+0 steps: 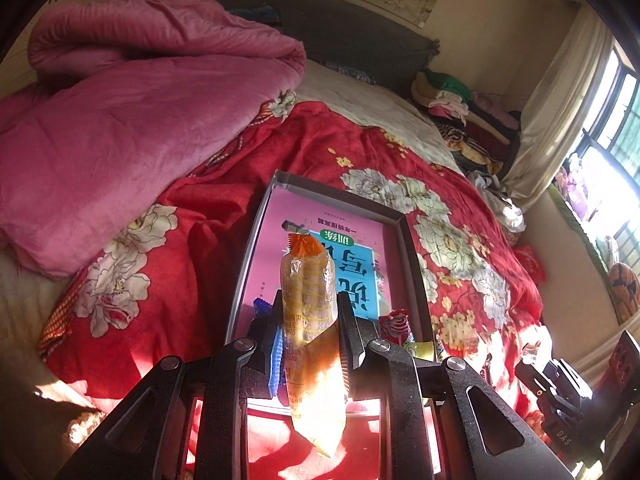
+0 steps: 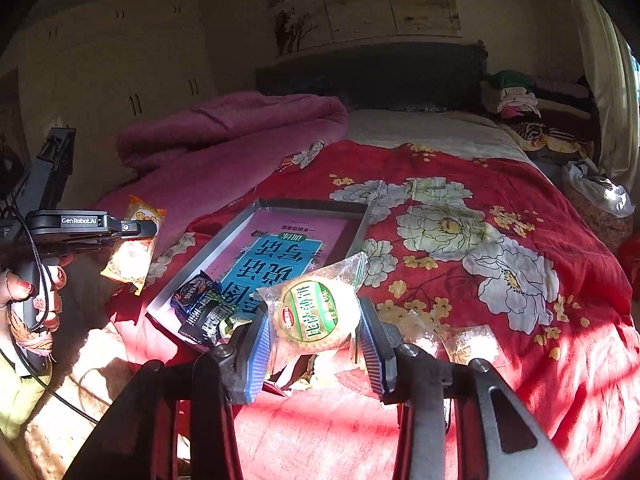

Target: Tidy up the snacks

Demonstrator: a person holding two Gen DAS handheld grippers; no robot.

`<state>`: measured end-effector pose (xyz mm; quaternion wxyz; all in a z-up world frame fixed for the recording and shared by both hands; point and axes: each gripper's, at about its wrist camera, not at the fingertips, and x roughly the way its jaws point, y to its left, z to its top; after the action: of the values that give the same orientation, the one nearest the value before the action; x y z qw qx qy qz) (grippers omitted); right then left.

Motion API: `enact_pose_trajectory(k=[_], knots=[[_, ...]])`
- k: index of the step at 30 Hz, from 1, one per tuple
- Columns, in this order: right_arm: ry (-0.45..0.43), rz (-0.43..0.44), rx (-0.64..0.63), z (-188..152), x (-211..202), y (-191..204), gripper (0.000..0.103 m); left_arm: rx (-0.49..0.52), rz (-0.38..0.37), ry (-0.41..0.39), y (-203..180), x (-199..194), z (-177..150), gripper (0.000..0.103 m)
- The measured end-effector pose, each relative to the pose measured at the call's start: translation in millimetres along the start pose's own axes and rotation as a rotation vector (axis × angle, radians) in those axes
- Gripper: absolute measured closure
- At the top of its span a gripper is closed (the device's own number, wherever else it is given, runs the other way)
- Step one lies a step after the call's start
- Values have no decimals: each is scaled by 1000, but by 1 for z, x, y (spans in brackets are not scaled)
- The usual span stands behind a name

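My left gripper [image 1: 308,312] is shut on a tall clear cracker packet [image 1: 310,320] with an orange top, held upright above the near end of a shallow grey box [image 1: 256,240] lined with a pink and blue book cover. My right gripper [image 2: 316,320] is shut on a round biscuit in a clear wrapper with a green label [image 2: 314,312], just right of the box's [image 2: 208,248] near corner. From the right wrist view the left gripper [image 2: 148,228] shows at the left with its yellow packet [image 2: 134,248]. Dark snack packets [image 2: 200,304] lie in the box's near end.
The box rests on a red floral bedspread [image 2: 480,220]. A pink quilt [image 1: 120,120] is bunched at the back left. Small clear-wrapped snacks [image 2: 472,344] lie on the spread to the right. Folded clothes [image 1: 460,112] are stacked at the headboard. A person's hand [image 2: 28,292] grips the left handle.
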<state>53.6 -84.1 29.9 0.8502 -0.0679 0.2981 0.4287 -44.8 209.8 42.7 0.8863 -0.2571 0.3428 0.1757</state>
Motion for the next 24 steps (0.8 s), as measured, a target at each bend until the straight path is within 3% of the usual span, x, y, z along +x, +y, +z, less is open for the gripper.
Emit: enact_pose_trajectory(k=[9, 17, 24], knots=[[19, 15, -44, 3, 8, 20, 62, -12, 23, 5, 17, 6, -2, 80], [47, 28, -60, 1, 17, 33, 62, -60, -63, 4, 33, 19, -7, 80], [76, 38, -67, -3, 28, 41, 62, -26, -130, 22, 25, 41, -15, 80]])
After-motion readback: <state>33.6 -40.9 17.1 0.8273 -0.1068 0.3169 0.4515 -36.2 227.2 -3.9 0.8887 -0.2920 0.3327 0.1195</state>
